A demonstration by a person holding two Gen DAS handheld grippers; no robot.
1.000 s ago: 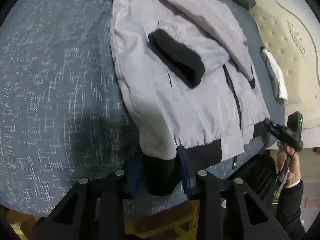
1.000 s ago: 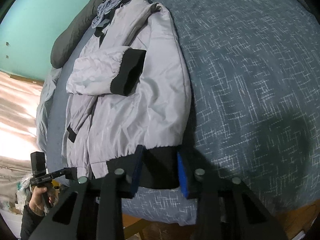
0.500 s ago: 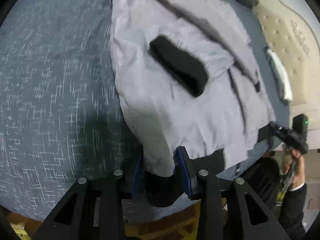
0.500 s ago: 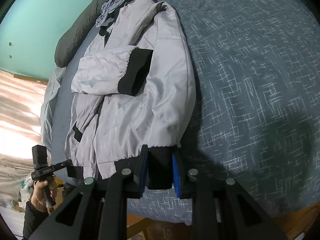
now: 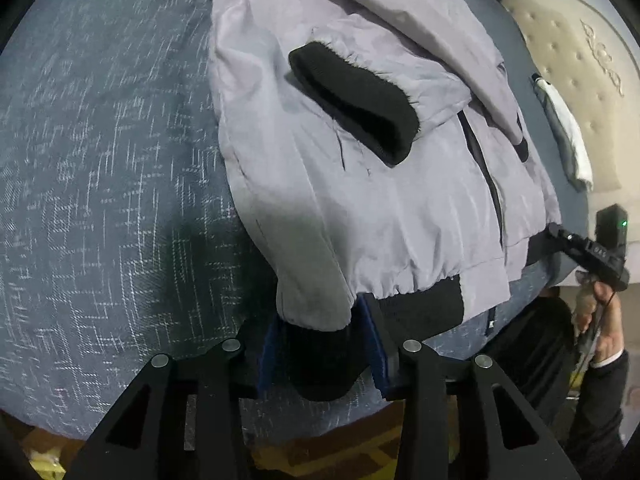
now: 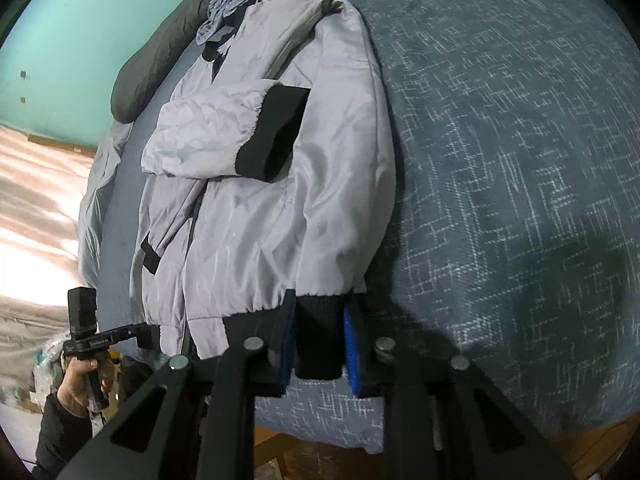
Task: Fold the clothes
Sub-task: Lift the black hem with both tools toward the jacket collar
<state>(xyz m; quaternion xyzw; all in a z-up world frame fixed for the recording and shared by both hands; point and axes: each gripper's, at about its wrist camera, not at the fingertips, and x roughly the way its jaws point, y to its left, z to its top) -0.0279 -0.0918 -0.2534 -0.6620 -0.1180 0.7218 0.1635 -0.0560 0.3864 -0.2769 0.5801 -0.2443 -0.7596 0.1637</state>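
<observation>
Down at the near edge of the bed, the grey jacket lies flat on the blue bedspread with its black hem towards the camera. Both sleeves are already crossed over the chest, and one black cuff sits right in the middle of the front.

Each gripper has a corner of that hem. The left gripper has its blue pads closed in on the black ribbing at the left corner, with a fat wad of fabric between them, so the jaws aren't fully shut but they're clamped on cloth. The right gripper is the same at the right corner, pinching the black band snugly.

My read: this looks like the setup for folding the bottom half up over the top. I can't tell whether the lift is underway.

Tips if that's the move:
- Keep both corners level and the hem taut between them, otherwise the slippery shell will sag in the middle.
- Lift just enough to clear the bedspread, then carry it far, towards the collar.
- Watch that loose cuff. It could slide off as the fabric rolls.
- The grip is on thick ribbing only, so go slowly or it may slip out.
</observation>
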